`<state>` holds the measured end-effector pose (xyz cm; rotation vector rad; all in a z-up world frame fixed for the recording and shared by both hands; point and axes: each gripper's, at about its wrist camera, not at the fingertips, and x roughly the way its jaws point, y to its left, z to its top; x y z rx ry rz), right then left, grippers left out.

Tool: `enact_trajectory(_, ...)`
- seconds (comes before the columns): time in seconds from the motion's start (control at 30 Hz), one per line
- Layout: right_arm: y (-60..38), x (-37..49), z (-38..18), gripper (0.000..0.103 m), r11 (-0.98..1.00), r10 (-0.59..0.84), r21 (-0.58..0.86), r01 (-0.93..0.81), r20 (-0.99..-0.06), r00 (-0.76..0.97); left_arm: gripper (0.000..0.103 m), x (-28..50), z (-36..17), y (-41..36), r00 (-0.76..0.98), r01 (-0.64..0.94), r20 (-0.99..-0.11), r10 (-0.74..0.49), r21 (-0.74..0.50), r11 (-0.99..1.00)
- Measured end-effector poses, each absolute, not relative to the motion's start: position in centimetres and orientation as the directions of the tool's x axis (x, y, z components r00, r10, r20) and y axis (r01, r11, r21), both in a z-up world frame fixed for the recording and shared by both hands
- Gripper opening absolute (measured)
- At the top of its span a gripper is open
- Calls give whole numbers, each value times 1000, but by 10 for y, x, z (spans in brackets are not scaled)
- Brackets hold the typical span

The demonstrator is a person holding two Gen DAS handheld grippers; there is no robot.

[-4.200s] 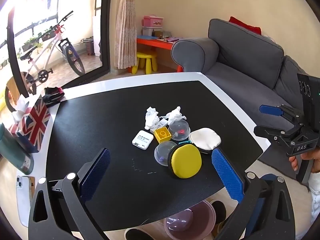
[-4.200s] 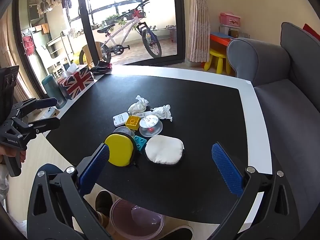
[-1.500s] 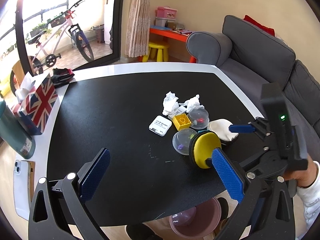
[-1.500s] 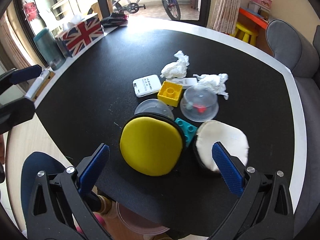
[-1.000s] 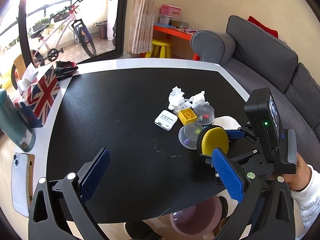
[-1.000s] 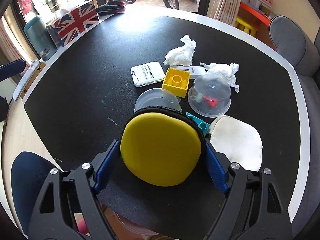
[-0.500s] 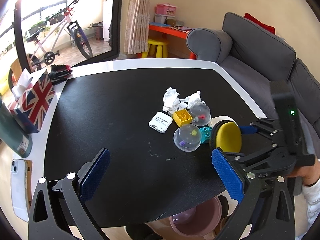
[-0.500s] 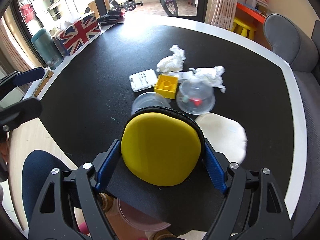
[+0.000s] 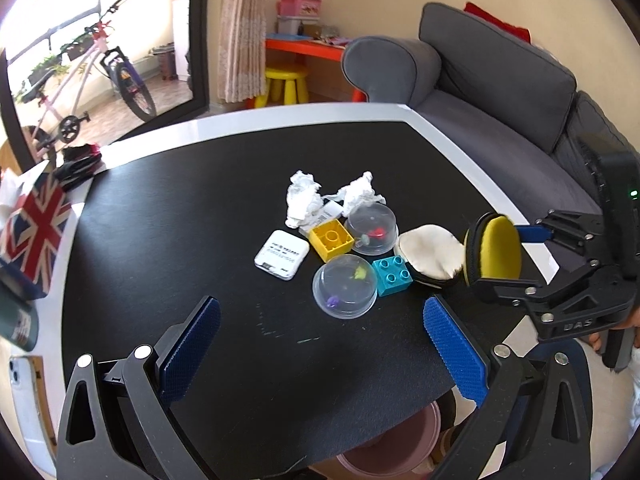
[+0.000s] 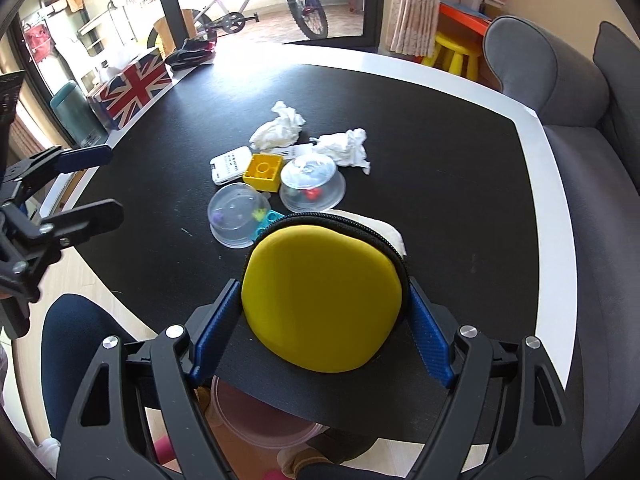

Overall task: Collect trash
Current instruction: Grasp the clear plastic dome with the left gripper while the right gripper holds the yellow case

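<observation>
My right gripper [image 10: 322,334] is shut on a round yellow zip case [image 10: 322,298] and holds it above the black table's near edge; the case also shows in the left wrist view [image 9: 494,250]. Two crumpled white tissues [image 9: 302,198] [image 9: 358,190] lie at the back of a cluster with a white card [image 9: 282,254], a yellow brick [image 9: 331,238], a teal brick [image 9: 392,276], two clear domes [image 9: 344,290] [image 9: 372,228] and a white pouch [image 9: 430,254]. My left gripper [image 9: 320,344] is open and empty over the near table.
A pink bin [image 10: 256,420] stands on the floor under the table's near edge. A Union Jack tissue box [image 9: 30,232], a teal bottle [image 10: 76,110] and a phone [image 9: 22,384] line the left side. A grey sofa [image 9: 500,92] is to the right.
My right gripper shut on the yellow case, lifted it off the cluster and pulled it back toward the near edge. The teal brick and pouch are uncovered. My left gripper stayed open.
</observation>
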<state>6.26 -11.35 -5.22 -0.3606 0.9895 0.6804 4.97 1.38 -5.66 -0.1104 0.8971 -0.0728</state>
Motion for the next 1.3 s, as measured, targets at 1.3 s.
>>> enact_trajectory(1.3, -134, 81, -70, 79, 760, 362, 71, -646, -871, 331, 56, 115, -128, -11, 468, 148, -868, -164, -106, 983)
